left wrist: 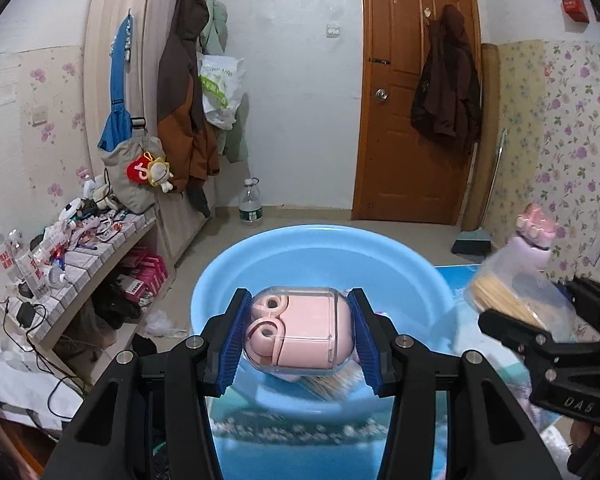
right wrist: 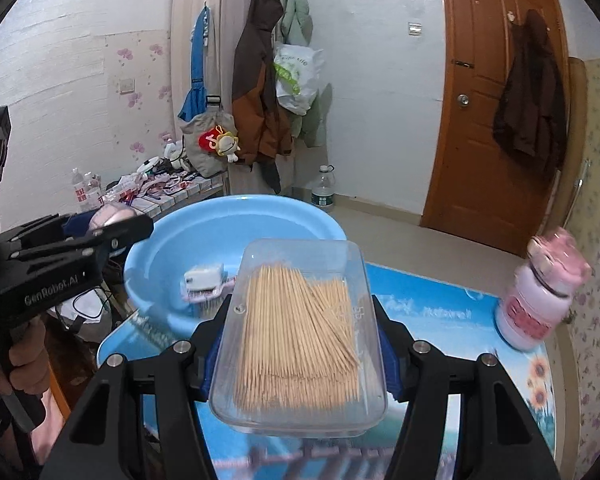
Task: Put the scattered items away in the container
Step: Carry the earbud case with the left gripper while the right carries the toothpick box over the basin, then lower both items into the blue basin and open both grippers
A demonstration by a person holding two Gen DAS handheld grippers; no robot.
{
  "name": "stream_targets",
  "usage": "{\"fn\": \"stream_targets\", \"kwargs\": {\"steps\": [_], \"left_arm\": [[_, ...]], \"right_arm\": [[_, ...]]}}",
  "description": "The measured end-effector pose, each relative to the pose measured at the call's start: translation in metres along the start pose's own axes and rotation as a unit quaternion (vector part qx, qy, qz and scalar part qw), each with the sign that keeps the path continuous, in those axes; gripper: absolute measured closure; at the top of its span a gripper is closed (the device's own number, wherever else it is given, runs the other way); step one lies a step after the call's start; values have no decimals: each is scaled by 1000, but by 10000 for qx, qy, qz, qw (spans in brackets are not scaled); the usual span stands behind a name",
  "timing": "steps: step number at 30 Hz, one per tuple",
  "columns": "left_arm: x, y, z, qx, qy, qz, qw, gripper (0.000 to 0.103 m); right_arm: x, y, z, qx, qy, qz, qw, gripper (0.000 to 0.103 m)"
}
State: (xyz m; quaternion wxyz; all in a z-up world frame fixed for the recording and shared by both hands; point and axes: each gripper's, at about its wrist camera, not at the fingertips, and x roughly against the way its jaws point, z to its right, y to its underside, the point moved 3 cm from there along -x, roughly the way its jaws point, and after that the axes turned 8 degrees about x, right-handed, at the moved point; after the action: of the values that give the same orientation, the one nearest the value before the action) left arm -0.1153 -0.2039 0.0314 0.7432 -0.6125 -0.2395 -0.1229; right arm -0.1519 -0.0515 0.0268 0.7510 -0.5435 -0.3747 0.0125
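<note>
Pink earbud case (left wrist: 300, 330) in clear shell, held above the blue basin (left wrist: 320, 252); clear toothpick box (right wrist: 300, 332) at its 3 o'clock.

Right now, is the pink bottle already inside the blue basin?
No, the pink bottle stands upright on the table, apart from the blue basin and to its right.

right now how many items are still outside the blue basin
3: the pink case in the left gripper, the toothpick box in the right gripper, the pink bottle on the table. Others may be hidden.
</note>
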Motion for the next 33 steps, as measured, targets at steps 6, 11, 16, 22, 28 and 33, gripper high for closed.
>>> {"fn": "stream_targets", "kwargs": {"steps": [6, 11, 16, 22, 28, 33], "left_arm": [[-45, -6, -6, -146, -103, -292, 9994, 56], [-78, -8, -8, -194, -123, -561, 9982, 56], [-90, -4, -5, -314, -143, -699, 9970, 56], [-98, 3, 0, -348, -117, -821, 9959, 56], [-104, 5, -2, -330, -141, -898, 9953, 56], [-103, 6, -4, -357, -209, -899, 9951, 56]], "right_arm": [[-47, -31, -4, 92, -155, -91, 9998, 41], [-82, -39, -7, 111, -275, -260, 9992, 41], [-106, -37, -9, 103, -369, -393, 9985, 41], [-123, -33, -9, 82, -377, -498, 9980, 41], [-125, -31, -12, 112, -352, -483, 9981, 41], [-127, -30, -16, 127, -323, -468, 9983, 41]]}}
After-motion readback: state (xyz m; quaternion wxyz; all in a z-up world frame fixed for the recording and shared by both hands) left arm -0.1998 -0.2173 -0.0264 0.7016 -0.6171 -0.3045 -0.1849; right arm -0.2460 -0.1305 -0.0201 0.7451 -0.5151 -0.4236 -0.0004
